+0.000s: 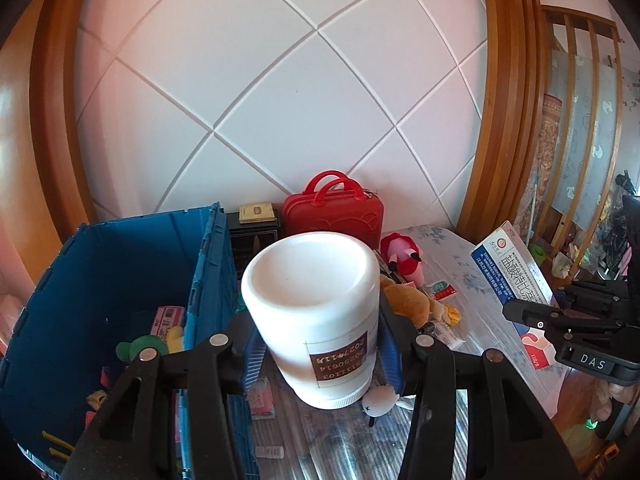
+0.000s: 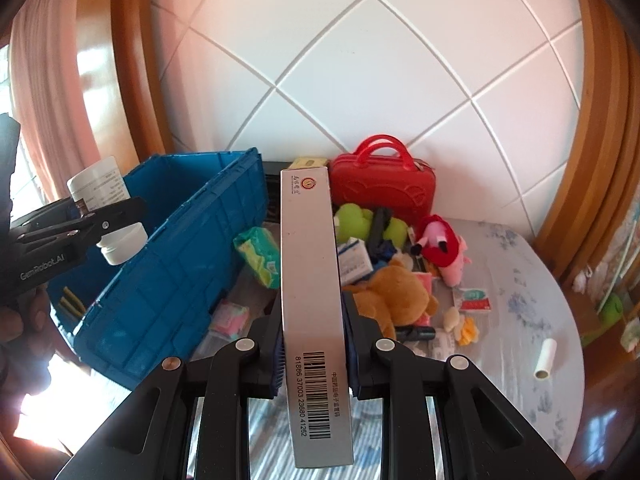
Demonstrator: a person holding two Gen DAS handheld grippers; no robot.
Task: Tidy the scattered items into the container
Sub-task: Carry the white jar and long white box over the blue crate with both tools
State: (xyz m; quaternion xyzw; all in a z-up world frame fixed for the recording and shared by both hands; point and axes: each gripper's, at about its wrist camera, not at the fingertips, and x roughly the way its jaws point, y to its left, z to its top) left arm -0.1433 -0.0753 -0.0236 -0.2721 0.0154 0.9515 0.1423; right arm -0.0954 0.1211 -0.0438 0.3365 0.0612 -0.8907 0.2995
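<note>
The left gripper [image 1: 316, 344] is clamped partway closed around a white jar [image 1: 314, 316], held upside down with its cap [image 1: 340, 400] at six o'clock, off the table [image 1: 472, 280]. The right gripper [image 2: 314, 344] is squeezed as tight as it goes on a long silver medicine box [image 2: 310, 280], barcode end towards the camera, its far end pointing to twelve o'clock. The blue crate [image 2: 172, 248] stands at nine to ten o'clock from the box, a few small things lying inside. Scattered on the table at one to three o'clock are a brown plush toy [image 2: 394, 296], a pink-and-red plush toy [image 2: 442, 246] and a red case [image 2: 384, 188] against the wall.
</note>
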